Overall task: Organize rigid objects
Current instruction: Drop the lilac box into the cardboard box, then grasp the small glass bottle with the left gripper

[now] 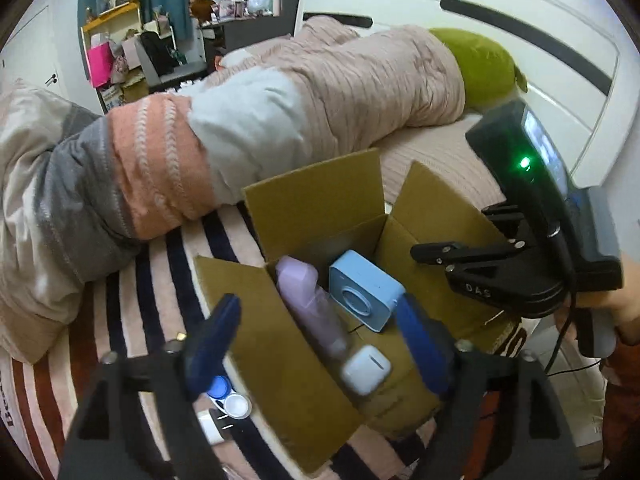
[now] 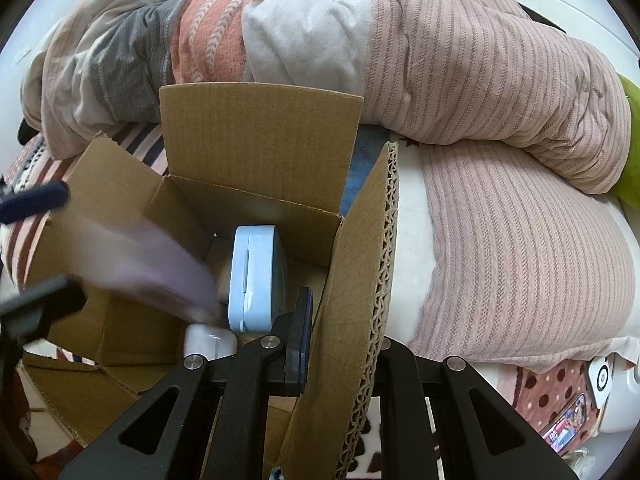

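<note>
Box [image 1: 320, 216] sits open at centre frame on the striped blanket [image 1: 132, 320], flaps up, and inside it a lilac bottle [image 1: 308, 300] lies slanted, touching nothing of the claws. Just right of it stands a pale blue case [image 1: 366, 290], and a white earbud case [image 1: 366, 364] lies at the lower middle. Left gripper [image 1: 316, 344] hangs over the box mouth with its blue fingers [image 1: 216, 344] spread wide, nothing between them. Right gripper [image 2: 344, 344] comes in at the lower middle of its own view, straddling the right flap [image 2: 360, 280]: one blue-padded finger inside the box, the other hidden behind the cardboard, so I cannot tell how wide it stands. In that view the bottle [image 2: 152, 268] is a lilac blur at left. Lower left of the left view, a contact lens case [image 1: 228, 396] rests on the blanket outside the box. A bunched quilt [image 1: 240, 112] fills the upper frame
</note>
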A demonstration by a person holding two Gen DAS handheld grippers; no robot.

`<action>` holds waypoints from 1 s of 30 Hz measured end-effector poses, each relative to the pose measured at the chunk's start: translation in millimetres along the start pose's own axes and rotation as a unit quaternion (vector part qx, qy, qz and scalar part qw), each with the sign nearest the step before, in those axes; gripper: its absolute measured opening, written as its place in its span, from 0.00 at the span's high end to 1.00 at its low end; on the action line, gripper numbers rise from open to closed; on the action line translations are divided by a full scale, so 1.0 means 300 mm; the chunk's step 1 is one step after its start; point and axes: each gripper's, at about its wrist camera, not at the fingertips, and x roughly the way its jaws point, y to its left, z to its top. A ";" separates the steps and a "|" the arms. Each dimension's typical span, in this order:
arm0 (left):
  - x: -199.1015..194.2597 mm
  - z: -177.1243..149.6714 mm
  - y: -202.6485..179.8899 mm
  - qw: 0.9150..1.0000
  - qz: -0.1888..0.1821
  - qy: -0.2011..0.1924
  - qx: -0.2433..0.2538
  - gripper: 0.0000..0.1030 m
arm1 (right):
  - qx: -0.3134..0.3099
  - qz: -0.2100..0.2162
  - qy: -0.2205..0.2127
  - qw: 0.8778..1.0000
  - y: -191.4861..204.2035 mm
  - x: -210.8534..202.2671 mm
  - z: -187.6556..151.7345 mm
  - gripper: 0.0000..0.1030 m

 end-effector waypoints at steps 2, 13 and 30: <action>-0.036 -0.008 0.027 1.000 -0.008 -0.013 -0.009 0.19 | -0.003 -0.002 0.000 1.000 0.003 0.001 0.000 0.90; -0.205 -0.208 0.324 0.993 0.062 -0.060 -0.084 0.11 | -0.001 -0.002 0.000 1.000 0.003 0.004 0.000 0.90; 0.015 -0.714 0.366 0.985 0.016 0.050 -0.164 0.11 | -0.001 -0.006 0.003 1.000 0.000 0.012 0.000 0.90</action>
